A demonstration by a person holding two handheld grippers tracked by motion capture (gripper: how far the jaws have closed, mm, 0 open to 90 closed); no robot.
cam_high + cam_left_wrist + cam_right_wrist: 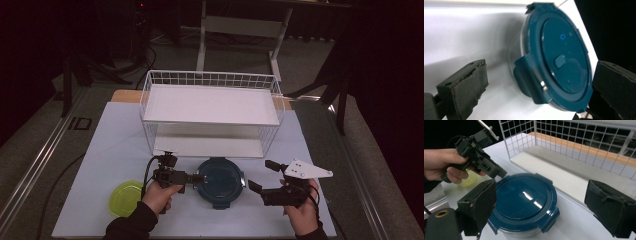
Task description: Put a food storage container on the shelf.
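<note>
One round container with a dark teal clip-on lid (220, 182) sits on the table (100, 150) at 6 o'clock of the white wire rack (210, 112). The left hand-held gripper (200, 177) is wide open at its 9 o'clock edge, holding nothing; the right hand-held gripper (262, 175), also wide open and empty, hovers at 3 o'clock. The container looks rigid and slick (glossy lid), probably light; the four latch tabs or the rim seem best to grip. One yellow-green lid (125, 196) lies at 9 o'clock.

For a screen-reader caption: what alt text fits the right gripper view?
A round container with a dark blue clip lid sits between the right gripper's open black fingers. Beyond it, a hand aims the left gripper at the lid, beside a white wire rack.
</note>
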